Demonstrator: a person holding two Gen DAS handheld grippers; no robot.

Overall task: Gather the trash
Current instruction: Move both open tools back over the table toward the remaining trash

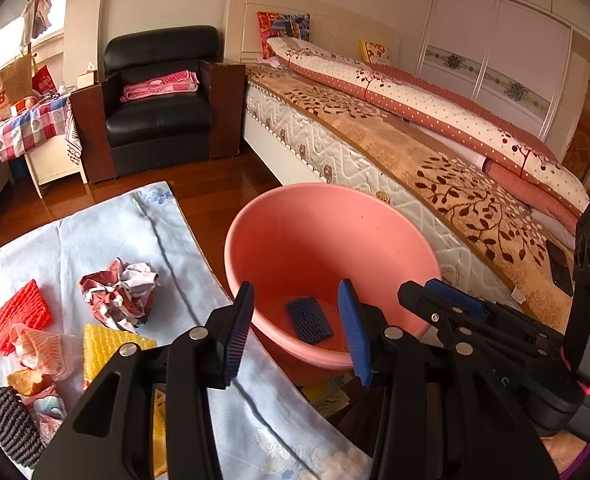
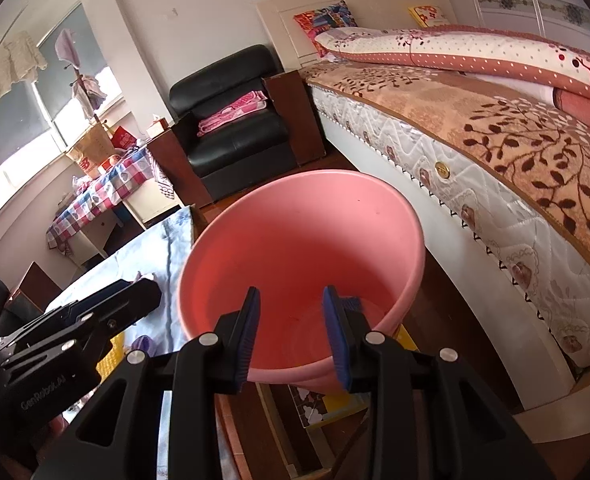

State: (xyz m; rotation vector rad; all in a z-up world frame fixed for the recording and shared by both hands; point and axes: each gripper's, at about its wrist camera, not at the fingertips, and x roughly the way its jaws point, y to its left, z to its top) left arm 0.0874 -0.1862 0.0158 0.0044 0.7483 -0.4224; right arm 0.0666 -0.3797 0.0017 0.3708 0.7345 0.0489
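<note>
Both claws hang over the pink basin [image 1: 375, 220], the left gripper [image 1: 301, 330] spread wide and the right gripper [image 2: 291, 336] partly parted, each empty, while a dark blue foam net [image 1: 309, 320] lies flat on the basin's bottom below them

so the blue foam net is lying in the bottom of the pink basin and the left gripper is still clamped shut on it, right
Not quite. The blue foam net does lie in the bottom of the pink basin, but the left gripper is not clamped on it: its jaws stand open above the basin with nothing between them. The left wrist view shows this.
</note>
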